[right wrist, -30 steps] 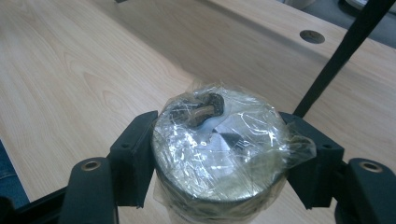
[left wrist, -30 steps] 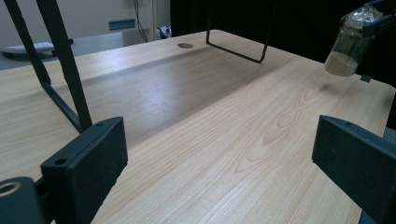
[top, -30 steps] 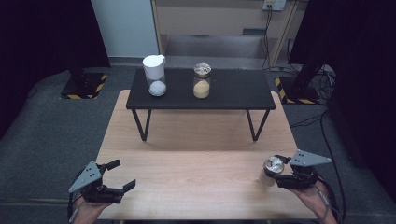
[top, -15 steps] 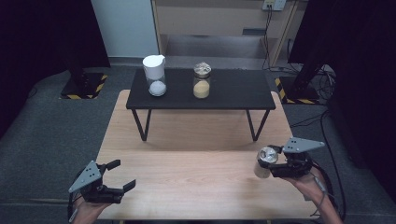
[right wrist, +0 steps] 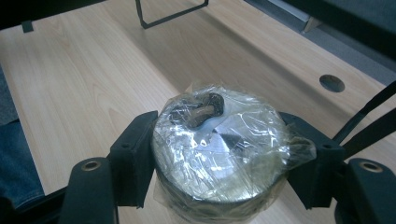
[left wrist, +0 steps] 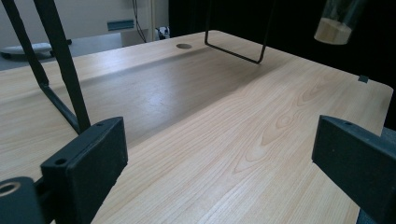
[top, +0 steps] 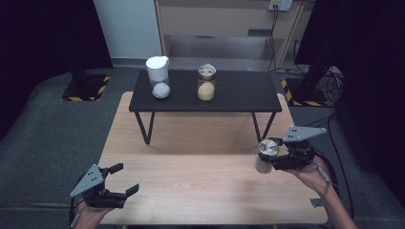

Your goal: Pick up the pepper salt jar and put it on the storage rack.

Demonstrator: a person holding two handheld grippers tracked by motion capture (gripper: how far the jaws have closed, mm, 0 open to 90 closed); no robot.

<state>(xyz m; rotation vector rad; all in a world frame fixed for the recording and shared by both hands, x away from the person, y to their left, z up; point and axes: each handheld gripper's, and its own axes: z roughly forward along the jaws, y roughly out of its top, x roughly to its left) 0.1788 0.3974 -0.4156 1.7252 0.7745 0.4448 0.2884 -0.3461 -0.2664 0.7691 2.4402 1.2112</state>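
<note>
Since a second ago my right gripper (top: 271, 159) has risen off the worktop (top: 191, 176) with the jar, while my left gripper (top: 116, 179) has kept its place.

At the near left corner my left fingers (left wrist: 88, 163) stand released, wide apart over bare wood. Farther off, a black stand (top: 239, 93) carries a white jug (top: 157, 71) on its left and a jar of yellow grains (top: 206, 88) beside it. At the near right, my right fingers (right wrist: 135, 154) are clenched on the plastic-wrapped jar (right wrist: 219, 140) (sandy powder at its bottom), held above the worktop's right edge.
</note>
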